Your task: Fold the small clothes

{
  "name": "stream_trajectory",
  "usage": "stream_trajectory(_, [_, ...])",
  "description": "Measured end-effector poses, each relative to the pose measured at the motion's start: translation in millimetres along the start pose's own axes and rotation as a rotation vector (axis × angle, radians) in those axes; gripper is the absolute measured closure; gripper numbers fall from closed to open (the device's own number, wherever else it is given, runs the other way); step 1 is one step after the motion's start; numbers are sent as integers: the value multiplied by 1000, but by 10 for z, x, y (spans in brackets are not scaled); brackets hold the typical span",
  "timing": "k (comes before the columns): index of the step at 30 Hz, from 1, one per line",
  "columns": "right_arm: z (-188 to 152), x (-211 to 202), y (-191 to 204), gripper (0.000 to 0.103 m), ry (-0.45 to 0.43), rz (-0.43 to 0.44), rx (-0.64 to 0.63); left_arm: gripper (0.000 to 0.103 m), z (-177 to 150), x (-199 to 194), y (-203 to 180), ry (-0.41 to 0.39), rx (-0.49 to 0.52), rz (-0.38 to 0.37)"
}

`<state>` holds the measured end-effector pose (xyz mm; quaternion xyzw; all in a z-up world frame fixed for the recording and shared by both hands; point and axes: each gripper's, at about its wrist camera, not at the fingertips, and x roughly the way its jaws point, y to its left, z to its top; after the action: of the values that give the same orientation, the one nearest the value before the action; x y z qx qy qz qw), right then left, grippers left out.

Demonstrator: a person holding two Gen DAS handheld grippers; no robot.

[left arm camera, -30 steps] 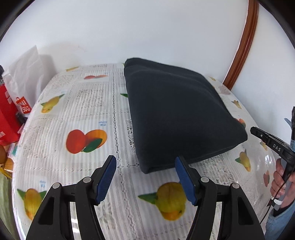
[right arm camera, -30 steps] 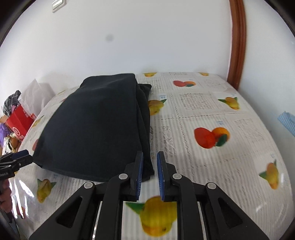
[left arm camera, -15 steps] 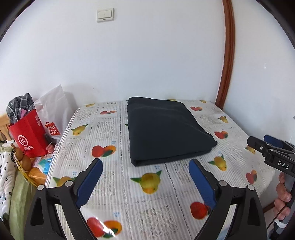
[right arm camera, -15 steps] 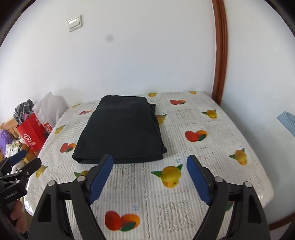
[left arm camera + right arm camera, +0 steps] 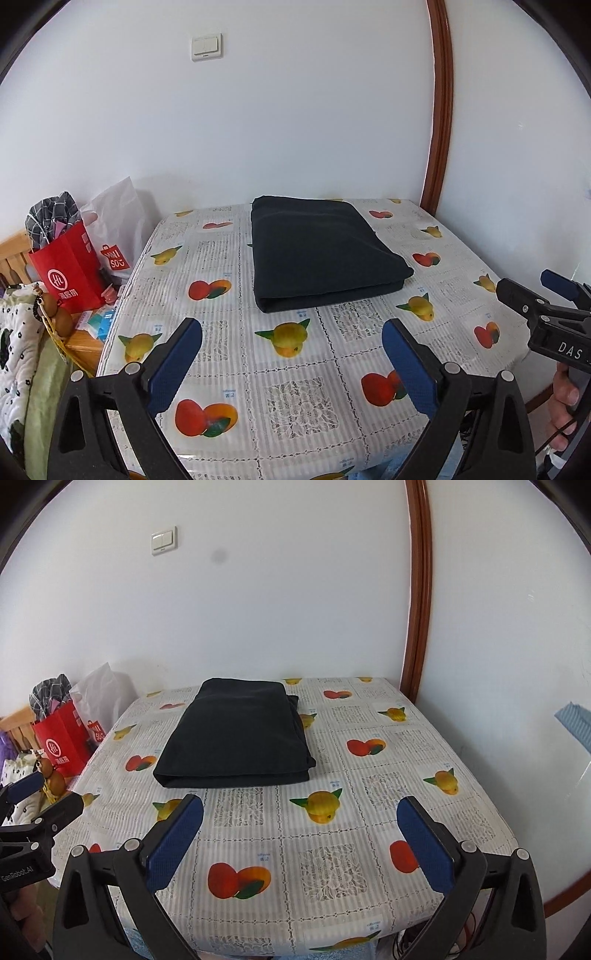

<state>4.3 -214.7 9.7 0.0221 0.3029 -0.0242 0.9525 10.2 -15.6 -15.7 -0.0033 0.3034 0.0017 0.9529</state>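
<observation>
A dark navy garment (image 5: 321, 251) lies folded into a neat rectangle on the far half of the fruit-print table (image 5: 295, 387); it also shows in the right wrist view (image 5: 236, 738). My left gripper (image 5: 291, 365) is wide open and empty, held back above the table's near edge. My right gripper (image 5: 299, 842) is wide open and empty, also back over the near edge. Each gripper shows at the edge of the other's view: the right one (image 5: 535, 295), the left one (image 5: 40, 801).
A red paper bag (image 5: 70, 273) and a white Miniso bag (image 5: 118, 229) stand left of the table beside a wooden chair (image 5: 14, 251). White walls close the back and right, with a brown door frame (image 5: 439, 110) at the corner.
Both grippers have pulled back and up from the folded garment to the near table edge. The right gripper has gone from shut to wide open. The left has opened wider.
</observation>
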Motion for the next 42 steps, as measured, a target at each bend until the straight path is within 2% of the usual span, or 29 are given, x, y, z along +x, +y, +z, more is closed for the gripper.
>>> stream_trajectory(42, [-53,-93,-92,0,3,-31,-25,4,-49,-52,85,3,-21,23])
